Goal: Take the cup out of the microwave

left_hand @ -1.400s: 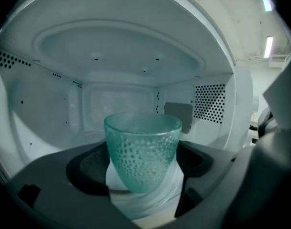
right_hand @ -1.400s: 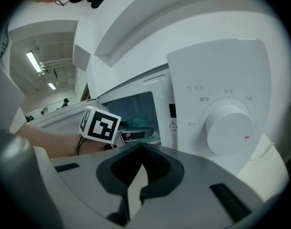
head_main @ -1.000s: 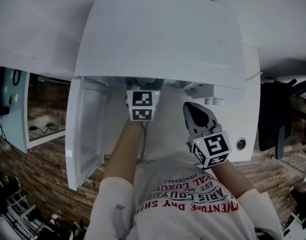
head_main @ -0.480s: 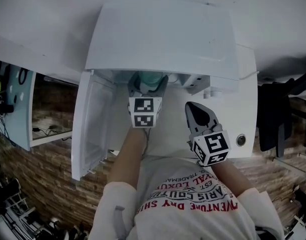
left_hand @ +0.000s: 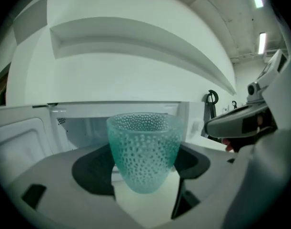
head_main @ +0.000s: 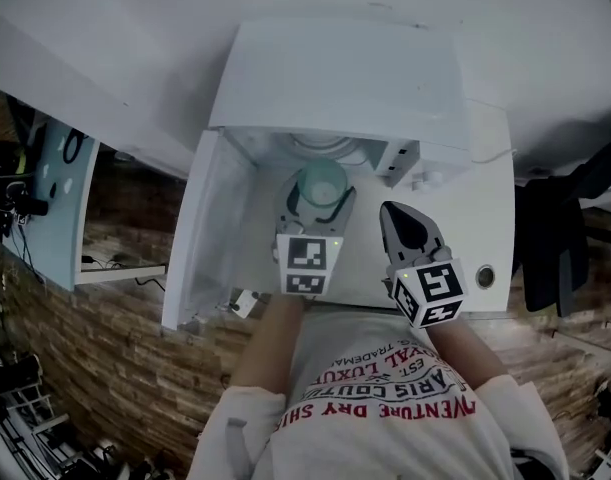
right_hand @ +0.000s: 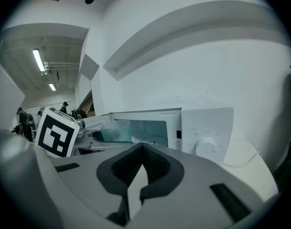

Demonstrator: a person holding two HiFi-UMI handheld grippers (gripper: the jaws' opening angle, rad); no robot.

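Left gripper (head_main: 315, 206): jaws spread wide, one pad on each side of the teal dimpled cup (left_hand: 144, 147). Cup upright, carried in the air, nothing under it.

Change over the last second:
- A second ago this gripper reached deep into the microwave (head_main: 335, 78) and the cup could not be seen from above.
- Half a second ago the teal rim showed at the opening.
- Now the whole rim is in plain sight in front of the cavity, drawn back toward the person. The left gripper view has the lit cavity behind the cup, not around it.

Right gripper (head_main: 399, 224): jaws together, nothing between them. It hangs just beside the left one, in front of the control panel and its knob (right_hand: 205, 144). It has kept that place and taken no part in the carry.

Door (head_main: 200, 238) stands open to the left. The pale round turntable (head_main: 325, 146) inside is bare now.

Reading for the task: the cup looks to be at the mouth or just clear of it, so the removal itself seems all but done. What remains, as I judge it, is setting the cup down somewhere. The hold looks even, with no tilt visible.
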